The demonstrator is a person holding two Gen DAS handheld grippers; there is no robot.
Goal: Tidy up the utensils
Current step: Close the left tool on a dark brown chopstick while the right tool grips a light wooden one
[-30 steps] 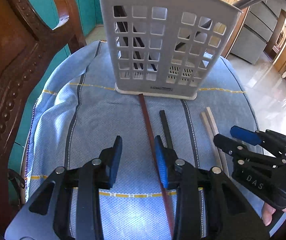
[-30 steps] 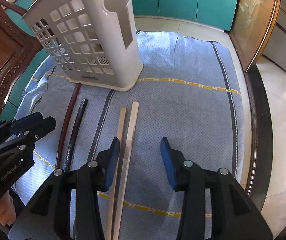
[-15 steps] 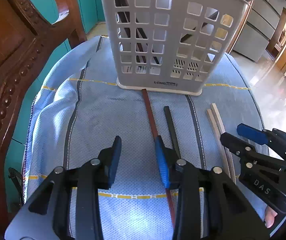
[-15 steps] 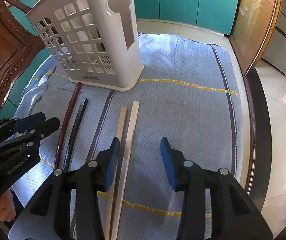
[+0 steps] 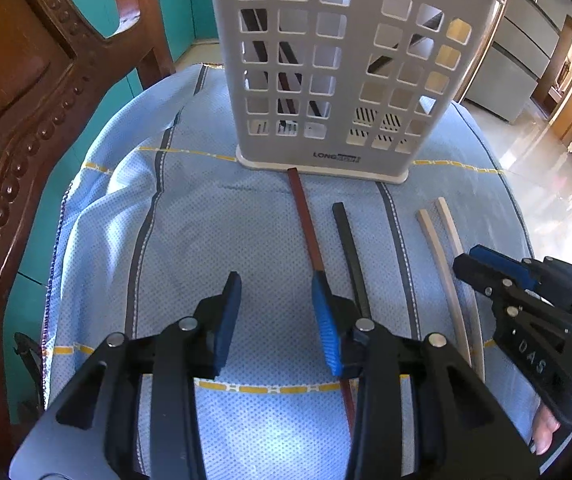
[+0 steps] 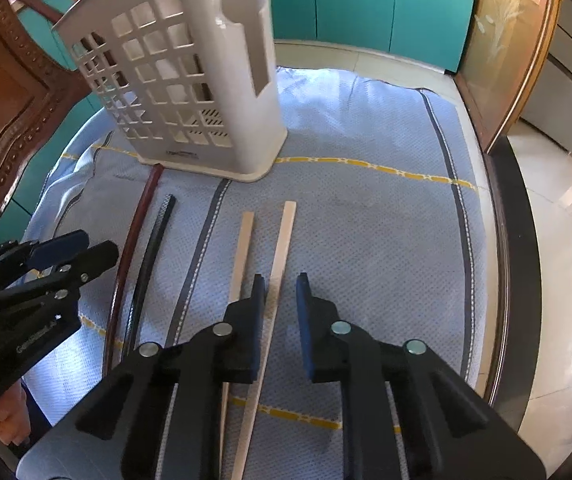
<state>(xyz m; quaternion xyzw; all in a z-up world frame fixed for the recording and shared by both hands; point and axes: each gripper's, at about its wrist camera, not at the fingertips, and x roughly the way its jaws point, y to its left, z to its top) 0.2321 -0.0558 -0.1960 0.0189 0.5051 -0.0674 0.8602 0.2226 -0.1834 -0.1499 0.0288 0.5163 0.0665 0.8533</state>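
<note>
A white lattice utensil holder (image 5: 338,72) stands on the blue cloth and shows in the right wrist view too (image 6: 189,80); dark sticks stand inside it. A brown chopstick (image 5: 306,220), a black chopstick (image 5: 350,252) and two pale wooden chopsticks (image 5: 442,264) lie in front of it. My left gripper (image 5: 277,312) is open and empty, its right finger over the brown chopstick. My right gripper (image 6: 279,304) is open, and one pale chopstick (image 6: 281,252) runs between its fingers; the other pale chopstick (image 6: 243,248) lies just left.
A carved wooden chair (image 5: 25,100) stands close on the left. Teal cabinets (image 6: 366,4) are behind the table. The cloth-covered table's edge (image 6: 498,264) drops to a tiled floor on the right.
My right gripper has shifted left so that it straddles the right pale chopstick, and its fingers have narrowed. My left gripper has moved forward toward the holder.
</note>
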